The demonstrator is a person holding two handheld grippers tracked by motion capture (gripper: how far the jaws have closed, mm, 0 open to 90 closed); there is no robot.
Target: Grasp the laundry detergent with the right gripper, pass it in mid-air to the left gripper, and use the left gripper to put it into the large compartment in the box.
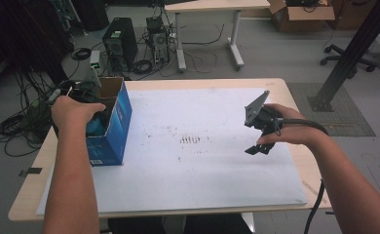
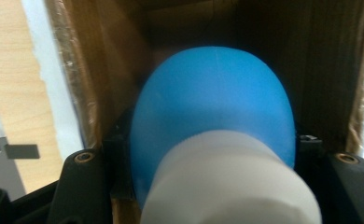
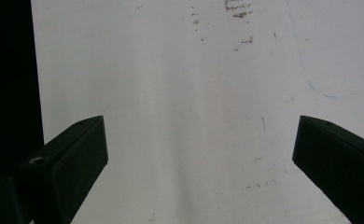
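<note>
Two grippers divide the work here: your left gripper (image 1: 91, 117) reaches down into the open top of the blue box (image 1: 114, 127) at the table's (image 1: 275, 85) left edge, while your right gripper (image 1: 260, 136) waits apart over the white sheet (image 1: 193, 165). In the left gripper view the jaws pinch a blue ball (image 2: 213, 105) from both sides, and a white neck or cap (image 2: 231, 182) juts toward the camera below it; the brown cardboard walls (image 2: 110, 56) rise close around, so the ball sits inside the box, held low between its sides. You probably grip it across its widest part because the box is narrow and leaves room only for a straight descent. Your right gripper's jaws stand spread wide with nothing between them, angled down at the stained sheet, likely kept clear so the left hand can work alone. Much is concealed: your left hand (image 1: 73, 111) covers its gripper from above, the box floor is dark behind the ball, and whether the ball already rests on it cannot be told. What the white part is stays unclear, since it is blurred by nearness to the lens.
</note>
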